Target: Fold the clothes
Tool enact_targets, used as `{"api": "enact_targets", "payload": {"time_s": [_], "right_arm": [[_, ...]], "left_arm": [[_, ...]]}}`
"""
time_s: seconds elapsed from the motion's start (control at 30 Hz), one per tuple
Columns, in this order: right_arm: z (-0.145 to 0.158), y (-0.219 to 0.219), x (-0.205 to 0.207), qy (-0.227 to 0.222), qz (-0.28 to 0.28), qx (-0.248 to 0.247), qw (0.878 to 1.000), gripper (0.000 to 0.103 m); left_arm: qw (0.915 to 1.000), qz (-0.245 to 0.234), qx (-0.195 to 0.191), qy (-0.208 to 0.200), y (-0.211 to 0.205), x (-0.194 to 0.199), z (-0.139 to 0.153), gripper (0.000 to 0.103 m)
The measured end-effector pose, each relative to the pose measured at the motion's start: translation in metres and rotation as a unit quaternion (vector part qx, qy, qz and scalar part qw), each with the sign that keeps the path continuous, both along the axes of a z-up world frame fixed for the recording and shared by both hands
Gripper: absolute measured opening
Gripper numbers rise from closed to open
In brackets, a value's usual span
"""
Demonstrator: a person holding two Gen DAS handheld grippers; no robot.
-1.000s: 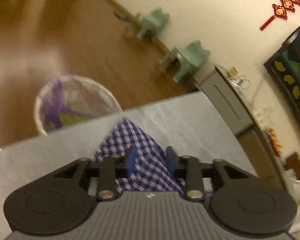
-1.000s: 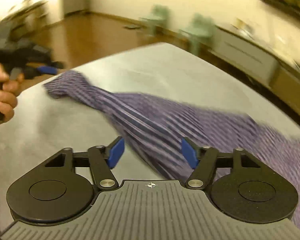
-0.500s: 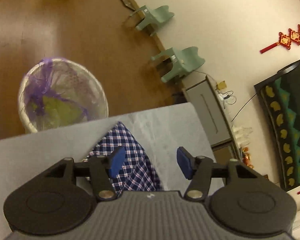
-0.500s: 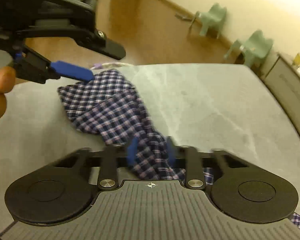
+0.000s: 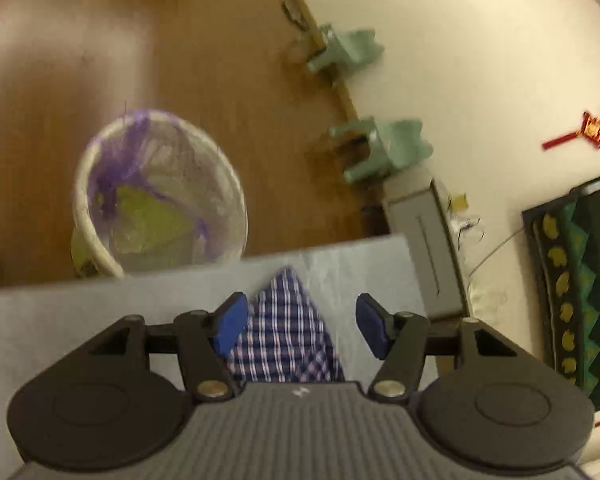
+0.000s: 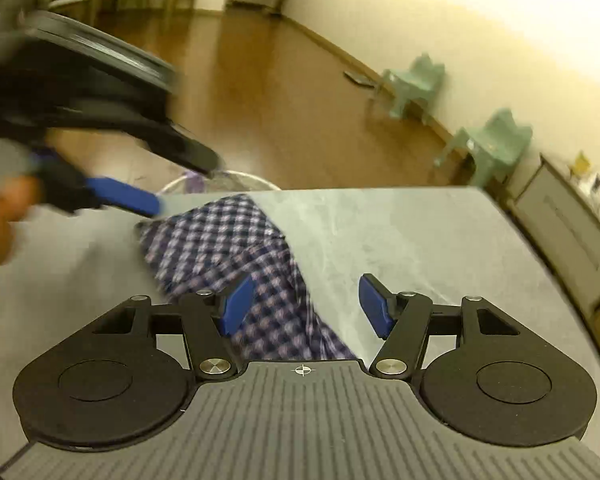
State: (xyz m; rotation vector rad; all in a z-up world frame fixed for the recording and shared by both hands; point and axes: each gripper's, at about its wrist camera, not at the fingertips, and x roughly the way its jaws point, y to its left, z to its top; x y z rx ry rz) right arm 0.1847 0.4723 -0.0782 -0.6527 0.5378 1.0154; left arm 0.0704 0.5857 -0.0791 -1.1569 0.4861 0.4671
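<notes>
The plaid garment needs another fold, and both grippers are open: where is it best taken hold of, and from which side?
Probably at the far corner of the plaid garment, where it narrows to a flat point near the table edge. The left gripper sits open above that end, so coming down from above and pinching the tip seems easiest.

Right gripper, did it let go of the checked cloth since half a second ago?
Yes. The right gripper was pinched on the checked cloth; now its jaws stand apart above it on the grey table.
</notes>
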Motion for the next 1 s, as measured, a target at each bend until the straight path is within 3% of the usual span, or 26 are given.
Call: {"api": "enact_targets", "payload": {"time_s": [0.1,0.13,0.2,0.23,0.37,0.53,0.63,0.7,0.73,0.8,0.83,0.87,1.0], "right_arm": [[-0.011,0.020,0.017,0.052,0.000,-0.011,0.999,0.062],[-0.013,0.024,0.021,0.064,0.004,-0.017,0.998,0.056],[-0.013,0.026,0.028,0.095,0.016,-0.019,0.995,0.030],[-0.012,0.023,0.032,0.102,0.017,-0.023,0.994,0.000],[0.004,0.009,0.027,0.088,0.038,-0.009,0.995,0.000],[0.053,-0.028,-0.026,0.003,0.061,0.101,0.993,0.000],[0.043,-0.034,-0.077,-0.083,0.102,0.078,0.988,0.000],[0.022,-0.029,-0.092,-0.088,0.125,0.033,0.988,0.000],[0.015,-0.025,-0.091,-0.095,0.120,0.025,0.988,0.001],[0.008,-0.017,-0.079,-0.090,0.097,0.023,0.991,0.030],[0.008,-0.012,-0.068,-0.078,0.078,0.030,0.993,0.056],[0.010,-0.006,-0.056,-0.063,0.059,0.042,0.995,0.071],[0.005,0.025,-0.010,0.020,0.024,0.034,0.999,0.077]], "left_arm": [[0.9997,0.018,-0.005,-0.018,0.011,-0.013,0.003,0.062],[0.9996,0.018,-0.009,-0.020,0.014,-0.013,0.002,0.062],[0.9996,0.015,-0.014,-0.019,0.017,-0.009,-0.002,0.062],[0.9997,0.008,-0.015,-0.020,0.016,-0.008,-0.003,0.062],[0.9993,-0.022,-0.021,-0.022,0.012,0.000,-0.004,0.062],[0.9975,-0.059,-0.028,-0.025,0.007,0.009,-0.005,0.066],[0.9958,-0.081,-0.033,-0.027,0.003,0.015,-0.005,0.068],[0.9957,-0.083,-0.035,-0.023,0.002,0.014,-0.006,0.068],[0.9961,-0.077,-0.037,-0.020,0.001,0.011,-0.006,0.068],[0.9972,-0.060,-0.038,-0.023,0.003,0.002,-0.002,0.069],[0.9974,-0.057,-0.035,-0.024,0.005,0.001,-0.001,0.071],[0.9977,-0.054,-0.033,-0.025,0.006,-0.001,0.000,0.072],[0.9981,-0.048,-0.026,-0.027,0.012,-0.003,0.003,0.072]]}}
